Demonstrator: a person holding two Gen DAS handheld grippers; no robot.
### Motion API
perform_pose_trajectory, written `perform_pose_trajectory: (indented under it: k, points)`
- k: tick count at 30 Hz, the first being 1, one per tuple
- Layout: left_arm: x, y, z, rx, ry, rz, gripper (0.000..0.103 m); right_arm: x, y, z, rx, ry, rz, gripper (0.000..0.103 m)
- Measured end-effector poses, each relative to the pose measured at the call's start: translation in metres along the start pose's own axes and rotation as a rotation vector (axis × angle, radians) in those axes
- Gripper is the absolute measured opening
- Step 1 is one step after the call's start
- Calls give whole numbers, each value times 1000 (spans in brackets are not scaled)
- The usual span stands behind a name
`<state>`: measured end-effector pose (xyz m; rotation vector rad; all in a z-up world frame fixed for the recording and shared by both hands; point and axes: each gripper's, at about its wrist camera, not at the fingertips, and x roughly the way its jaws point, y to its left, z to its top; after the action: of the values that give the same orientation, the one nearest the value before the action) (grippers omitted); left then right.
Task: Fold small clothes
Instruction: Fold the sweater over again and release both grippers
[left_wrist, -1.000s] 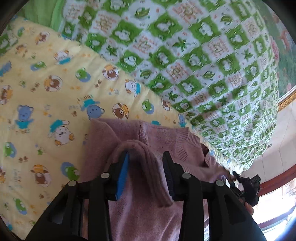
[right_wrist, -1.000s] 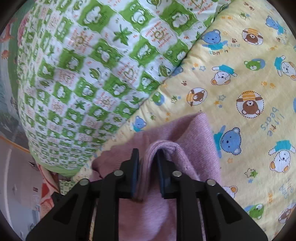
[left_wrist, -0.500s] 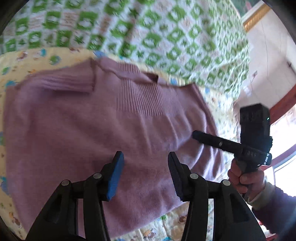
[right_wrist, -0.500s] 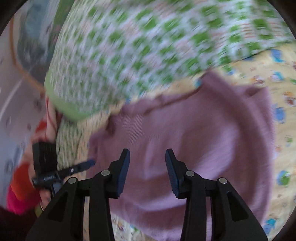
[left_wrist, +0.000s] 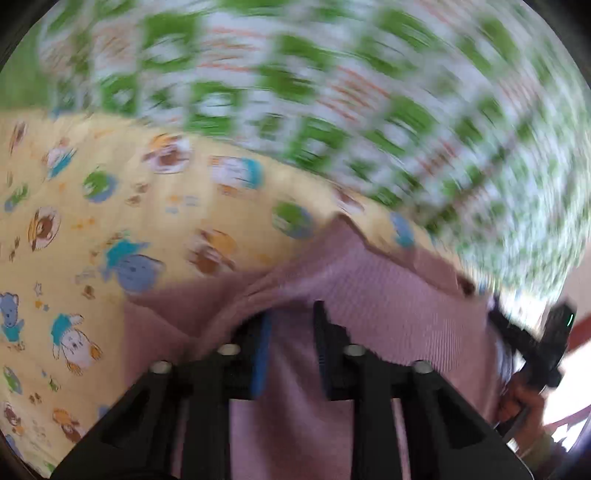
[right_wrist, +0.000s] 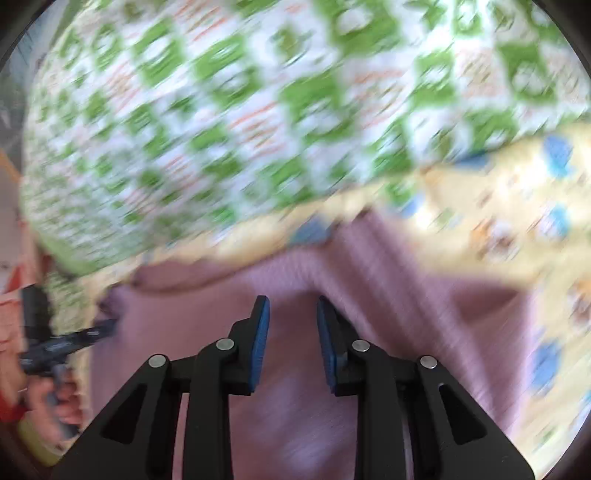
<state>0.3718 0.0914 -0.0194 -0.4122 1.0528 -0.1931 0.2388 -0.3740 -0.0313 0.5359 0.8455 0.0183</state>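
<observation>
Yellow bedding printed with cartoon bears (left_wrist: 122, 206) is spread as the working surface, and both views are smeared by motion blur. In the left wrist view, the left gripper (left_wrist: 291, 325) is seen with its blue-padded fingers (left_wrist: 260, 354) spread apart over a mauve knitted sweater (left_wrist: 399, 302); a raised fold of the knit is draped over the fingertips, but whether any cloth is caught between them cannot be told. In the right wrist view, the right gripper (right_wrist: 291, 314) is likewise held with its fingers parted, nothing being clamped, and the sweater (right_wrist: 388, 280) is seen lying beneath and beyond it on the bear-print bedding (right_wrist: 517, 206). Behind the sweater, a green-and-white checked quilt (left_wrist: 332, 92) is piled along the far edge of the bedding. At the right margin of the left wrist view, the other black gripper is glimpsed, held in a hand (left_wrist: 524, 402).
</observation>
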Motion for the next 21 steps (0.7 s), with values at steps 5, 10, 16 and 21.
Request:
perform_pose_trajectory:
  k: [5,10,16,21]
  points:
    - [-15,6,-6,-10,-13,1,15,-21,-2,0,28,-76,-38,27]
    - [-46,-1,-31,-11,-37,23,31,-73,-21,-7,144,-130,-24,30]
    - [-86,-18,-83,24,-43,-8,48,-113,-8,-53,103,-35,77,34]
    - [-70,-8,-112,17,28,69,48,-117,-5,-104,67,85,15,42]
